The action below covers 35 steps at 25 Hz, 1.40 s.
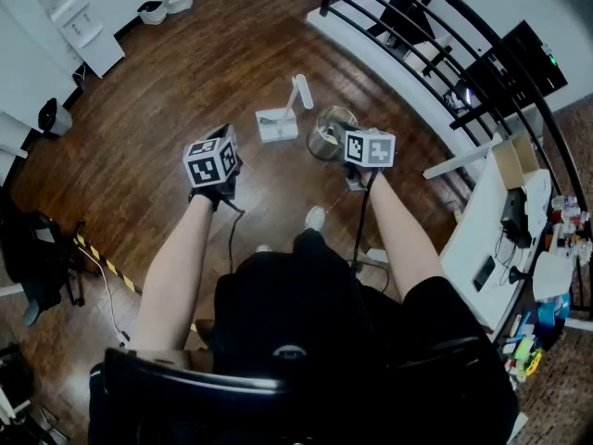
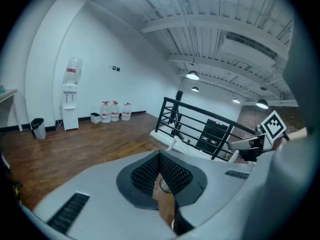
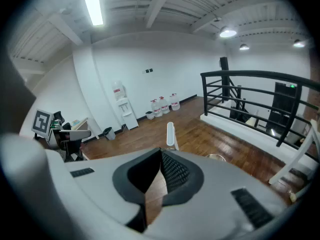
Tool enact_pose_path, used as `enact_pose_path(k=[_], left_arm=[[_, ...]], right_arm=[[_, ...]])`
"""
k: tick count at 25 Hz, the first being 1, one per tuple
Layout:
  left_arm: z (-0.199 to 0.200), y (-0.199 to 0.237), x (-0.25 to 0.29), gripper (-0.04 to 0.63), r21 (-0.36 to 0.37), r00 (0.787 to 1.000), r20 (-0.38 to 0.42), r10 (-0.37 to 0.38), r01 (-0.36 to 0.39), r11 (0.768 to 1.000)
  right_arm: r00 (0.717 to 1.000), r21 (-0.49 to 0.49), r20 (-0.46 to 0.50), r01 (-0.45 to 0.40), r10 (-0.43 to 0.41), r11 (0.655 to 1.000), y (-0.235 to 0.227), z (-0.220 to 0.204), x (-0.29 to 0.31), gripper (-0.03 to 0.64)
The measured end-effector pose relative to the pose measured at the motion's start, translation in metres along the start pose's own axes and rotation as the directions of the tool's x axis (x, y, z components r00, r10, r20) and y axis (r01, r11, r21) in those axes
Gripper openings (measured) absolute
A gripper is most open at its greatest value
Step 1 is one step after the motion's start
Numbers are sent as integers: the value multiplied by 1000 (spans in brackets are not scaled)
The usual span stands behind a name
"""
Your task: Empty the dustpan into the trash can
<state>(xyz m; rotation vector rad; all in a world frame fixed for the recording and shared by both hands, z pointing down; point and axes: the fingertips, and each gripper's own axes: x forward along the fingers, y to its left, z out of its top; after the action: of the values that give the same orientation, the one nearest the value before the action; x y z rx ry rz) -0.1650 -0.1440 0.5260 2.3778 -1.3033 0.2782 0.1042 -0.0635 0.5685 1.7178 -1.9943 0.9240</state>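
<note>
Out on the wooden floor (image 1: 185, 72) ahead of the person, the white dustpan (image 1: 276, 125) sits flat with its handle standing up, and the round trash can (image 1: 329, 133) is just beside it to the right, the two close but apart. The right gripper view shows the same pair: the handle (image 3: 171, 134) rises just above the jaws and the can's rim (image 3: 216, 157) peeks out to the right.

Neither tool has hold of anything. The left hand-held gripper (image 1: 213, 162) is held out over bare floor, well left of the dustpan, with its jaws pressed together and nothing between them (image 2: 160, 156). The right hand-held gripper (image 1: 369, 148) hangs above the near side of the trash can, its jaws likewise closed and empty (image 3: 161, 151). By my reckoning the job has not started; the dustpan has yet to be picked up.

Several things could go wrong from here. The jaws must be opened before they reach the handle, or the closed tips will simply knock it over. The handle looks slim and smooth, so a pinch high up may let the pan swing or twist and shed its load onto the floor short of the can. Whether the pan holds any sweepings I cannot tell. The can looks light, and with the right tool directly above it, a careless drop could nudge or tip it.
</note>
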Motion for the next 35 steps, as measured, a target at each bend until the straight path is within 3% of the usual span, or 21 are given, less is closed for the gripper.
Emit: enact_pose_path(k=[3,8,9,12,15,19,22,27,35], left_arm=[[3,-4,22,5,-6,1000,-2,14,-14,1000],[14,-7,60,5,-4,998,-9,56,-56,998],[18,-5,68,5,-9,997,-11,71,-71,997],[32,-3,94,5,-34,994,1,112,-112,993],[52,-12,118,5,-75,990,47,132,-129,989],[61,-15,134,5,-98,984,51,171,-165,981],[65,-14,145,8,-109,982,39,187,-182,977],[65,-7,166,31,-64,982,-18,186,-187,980],[72,-8,184,51,-75,990,-50,135,-139,988]], right_arm=[[999,-1,-19,-47,47,999,-12,10,21,75],[990,13,-60,-126,126,992,-36,28,68,88],[986,19,-66,-151,152,988,-38,34,80,139],[971,17,-94,-218,219,976,-46,49,113,243],[955,34,-125,-266,268,963,-63,59,139,252],[913,54,-174,-366,370,929,-62,61,168,341],[889,48,-223,-400,401,915,-57,56,187,341],[856,71,-290,-427,428,902,-42,48,209,341],[835,97,-354,-414,420,905,-26,37,242,341]])
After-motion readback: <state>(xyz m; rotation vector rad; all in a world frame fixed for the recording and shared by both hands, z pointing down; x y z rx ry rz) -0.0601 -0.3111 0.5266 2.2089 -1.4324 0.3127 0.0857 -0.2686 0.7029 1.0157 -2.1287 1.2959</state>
